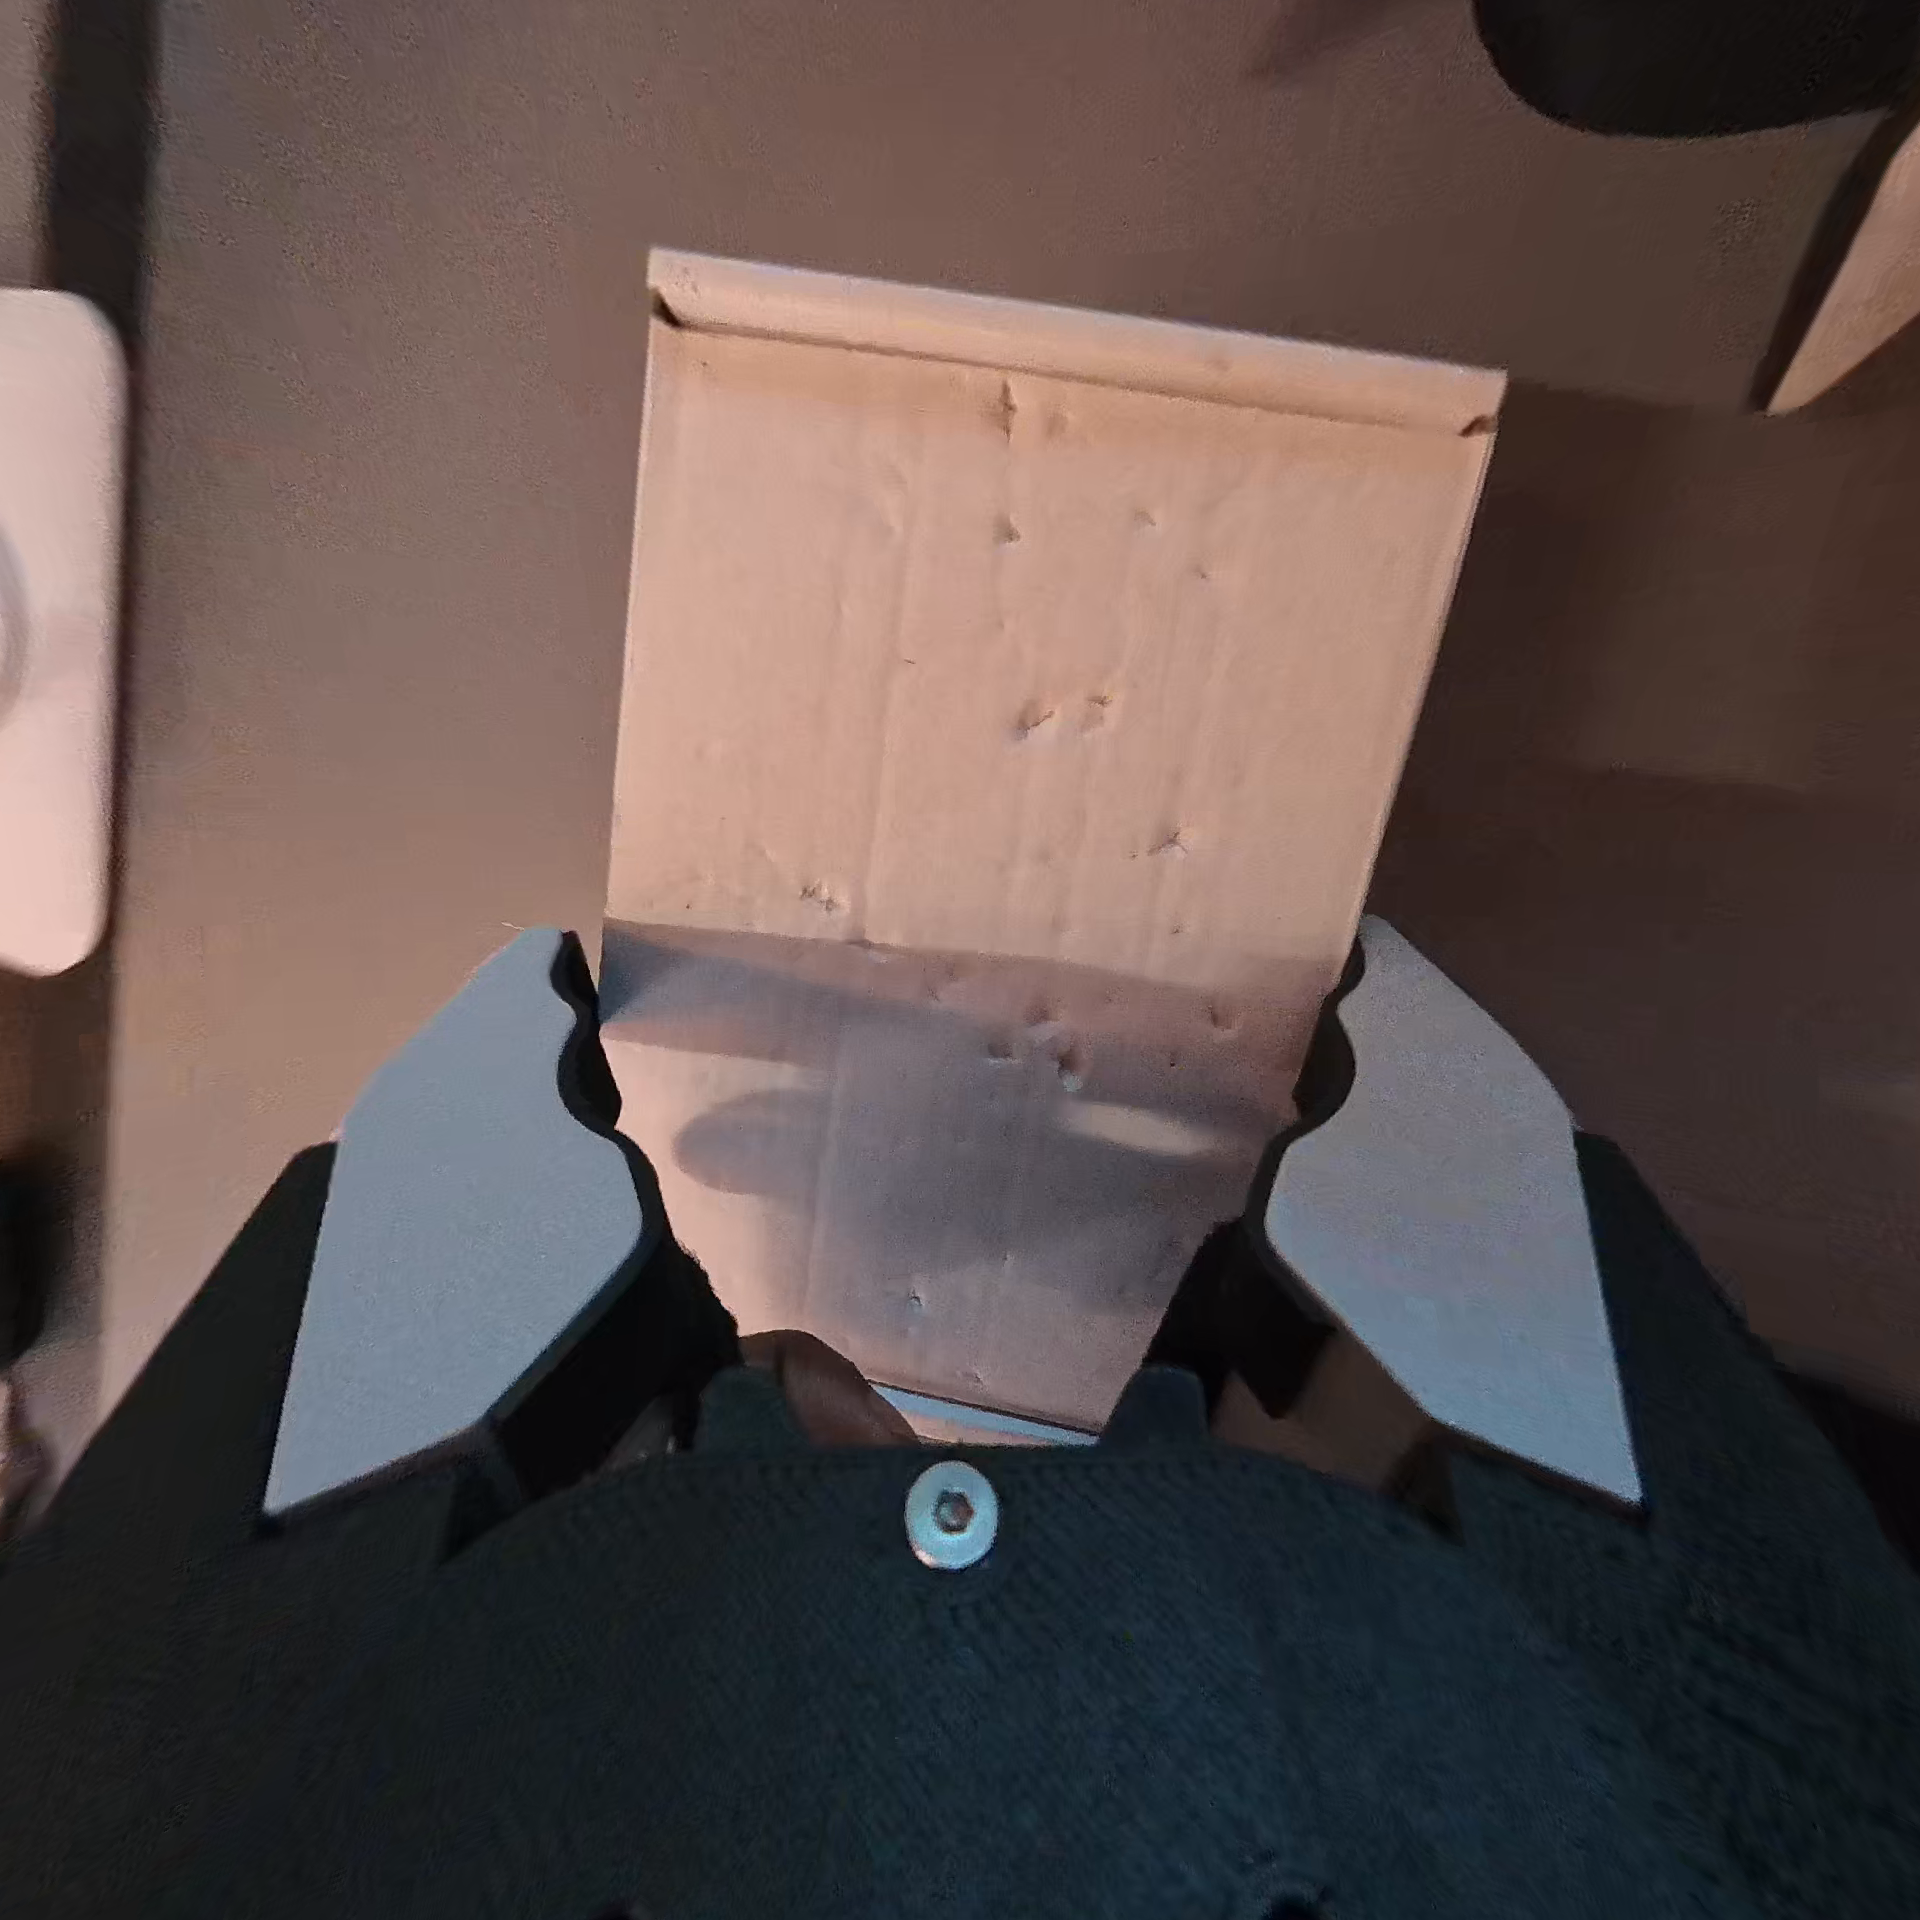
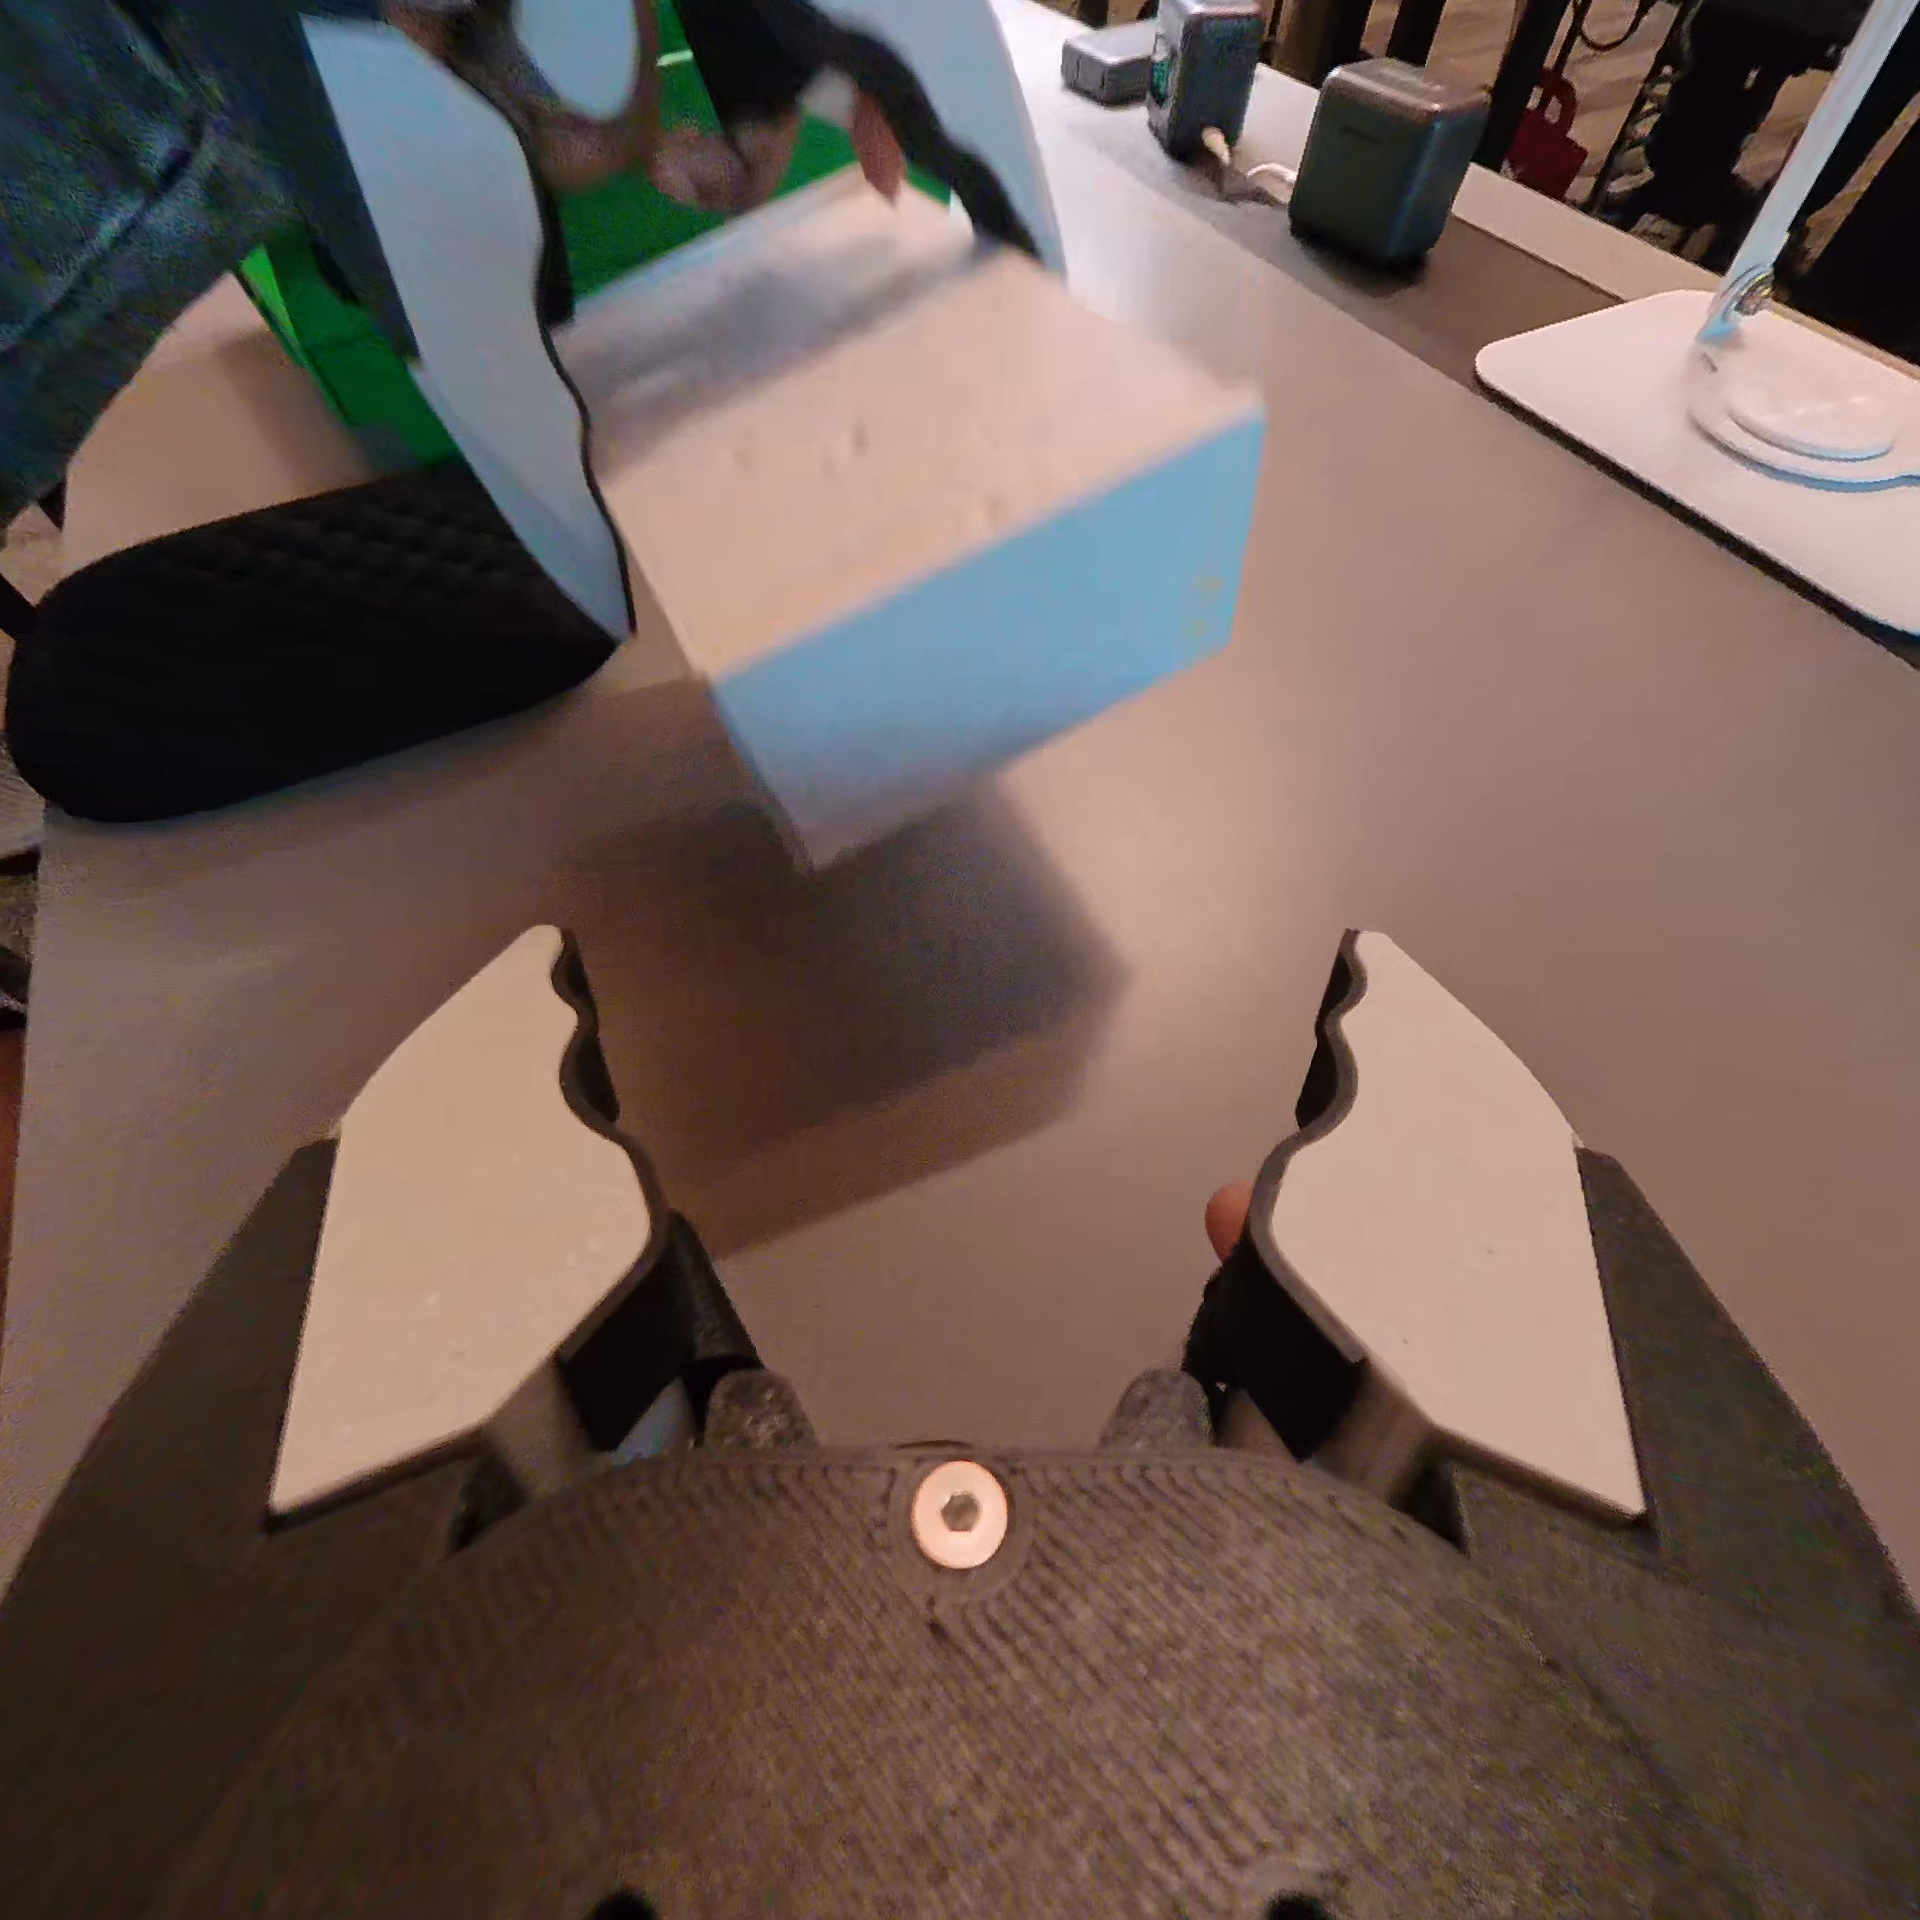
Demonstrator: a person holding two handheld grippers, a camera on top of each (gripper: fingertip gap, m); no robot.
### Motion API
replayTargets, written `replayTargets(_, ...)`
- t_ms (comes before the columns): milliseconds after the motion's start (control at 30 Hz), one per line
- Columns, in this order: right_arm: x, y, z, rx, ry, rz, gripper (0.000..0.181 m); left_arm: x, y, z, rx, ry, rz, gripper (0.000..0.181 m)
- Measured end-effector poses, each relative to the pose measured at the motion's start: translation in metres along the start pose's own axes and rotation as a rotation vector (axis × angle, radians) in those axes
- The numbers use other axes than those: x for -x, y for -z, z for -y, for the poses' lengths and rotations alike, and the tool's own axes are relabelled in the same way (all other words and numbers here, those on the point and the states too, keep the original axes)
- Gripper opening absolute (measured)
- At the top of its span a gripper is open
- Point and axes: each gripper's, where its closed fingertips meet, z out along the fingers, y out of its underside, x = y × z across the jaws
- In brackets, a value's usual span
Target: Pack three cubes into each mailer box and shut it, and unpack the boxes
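Your mailer box is matt corrugated cardboard, its face pitted with small dents and creases. The worktop shows smooth with a dull satin sheen. Your left gripper has smooth matt pale fingers on a black body with a ridged, printed-plastic texture, fixed by a bright metal screw. The black cushion looks quilted cloth.
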Motion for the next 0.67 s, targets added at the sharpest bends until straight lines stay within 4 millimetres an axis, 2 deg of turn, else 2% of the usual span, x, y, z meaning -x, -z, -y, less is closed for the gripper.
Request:
replayTargets(33,-0.001,0.000,-0.003,0.013,0.003,-0.003,0.127,-0.005,-0.012,0.002,0.004,0.004,-0.021,0.129)
replayTargets(167,-0.001,-0.006,-0.016,0.085,0.021,-0.015,0.117,-0.016,-0.041,0.007,0.002,0.023,-0.071,0.129)
replayTargets(267,0.000,-0.010,-0.022,0.124,0.040,-0.023,0.112,-0.020,-0.052,0.010,-0.035,0.040,-0.088,0.129)
replayTargets(333,0.000,-0.011,-0.024,0.140,0.040,-0.032,0.108,-0.016,-0.052,0.015,-0.081,0.053,-0.073,0.128)
replayTargets(400,0.000,-0.012,-0.026,0.149,0.036,-0.032,0.106,-0.005,-0.039,0.025,-0.190,0.066,0.000,0.129)
replayTargets(500,0.001,-0.012,-0.027,0.152,0.024,-0.025,0.104,-0.001,0.003,0.033,-0.397,0.134,0.066,0.129)
replayTargets(567,0.002,-0.012,-0.027,0.157,0.026,-0.025,0.098,0.004,0.028,0.020,-0.499,0.212,0.135,0.130)
replayTargets(600,0.003,-0.013,-0.029,0.166,0.030,-0.020,0.094,0.006,0.035,0.010,-0.541,0.254,0.164,0.120)
replayTargets(667,0.005,-0.015,-0.033,0.196,0.044,-0.015,0.086,-0.003,0.034,-0.009,-0.582,0.319,0.099,0.097)
